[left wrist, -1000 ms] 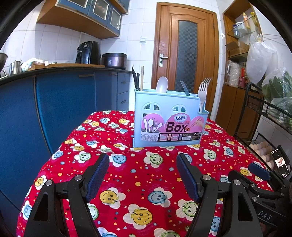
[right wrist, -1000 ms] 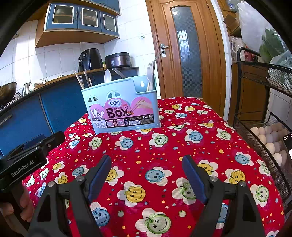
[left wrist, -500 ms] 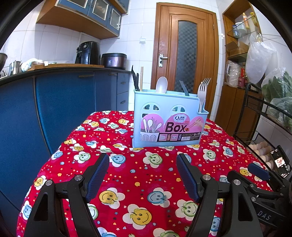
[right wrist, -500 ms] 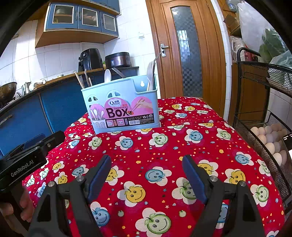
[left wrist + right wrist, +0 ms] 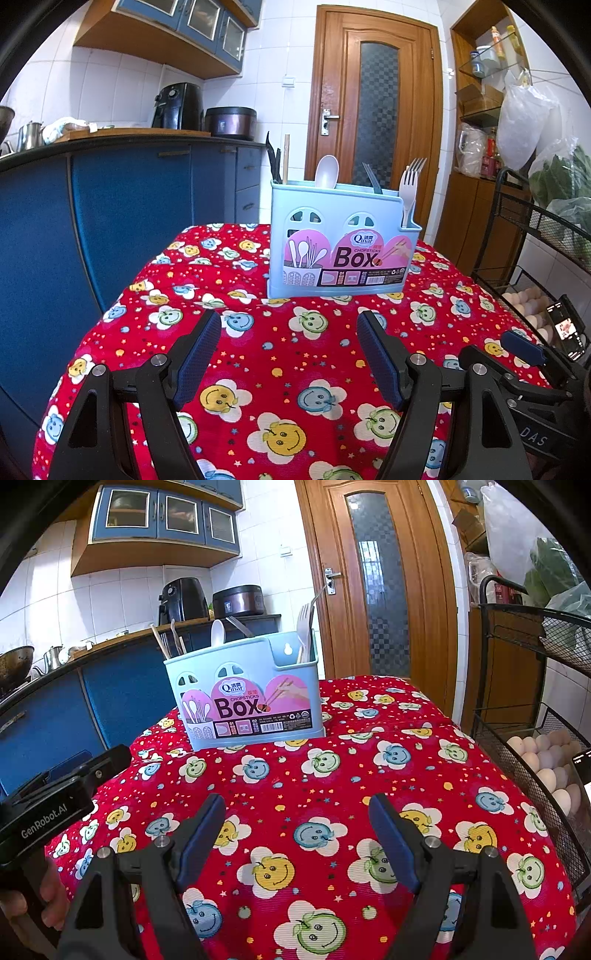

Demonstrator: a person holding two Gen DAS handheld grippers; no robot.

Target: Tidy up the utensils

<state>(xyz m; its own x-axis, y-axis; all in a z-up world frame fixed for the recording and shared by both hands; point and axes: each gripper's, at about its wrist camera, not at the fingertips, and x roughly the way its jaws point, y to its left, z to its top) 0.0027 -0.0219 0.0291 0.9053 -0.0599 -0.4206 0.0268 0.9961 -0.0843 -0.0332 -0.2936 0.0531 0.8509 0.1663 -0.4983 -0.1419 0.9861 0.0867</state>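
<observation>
A light blue utensil box (image 5: 340, 243) (image 5: 243, 690) with a pink "Box" label stands at the far side of the table. Chopsticks (image 5: 286, 158) (image 5: 160, 642) stick up from its left end. A white spoon (image 5: 327, 171) (image 5: 217, 632) is in the middle, and white forks (image 5: 410, 184) (image 5: 304, 631) fill the right compartment. My left gripper (image 5: 288, 343) hovers open over the cloth, well short of the box, with nothing between its fingers. My right gripper (image 5: 297, 827) is open too, also near the front and holding nothing.
A red smiley-flower tablecloth (image 5: 280, 332) (image 5: 332, 775) covers the table. Blue cabinets (image 5: 110, 221) run along the left. A black wire rack holding eggs (image 5: 546, 760) stands at the right. A wooden door (image 5: 376, 122) is behind. A person's hand (image 5: 44, 897) holds the left gripper's body.
</observation>
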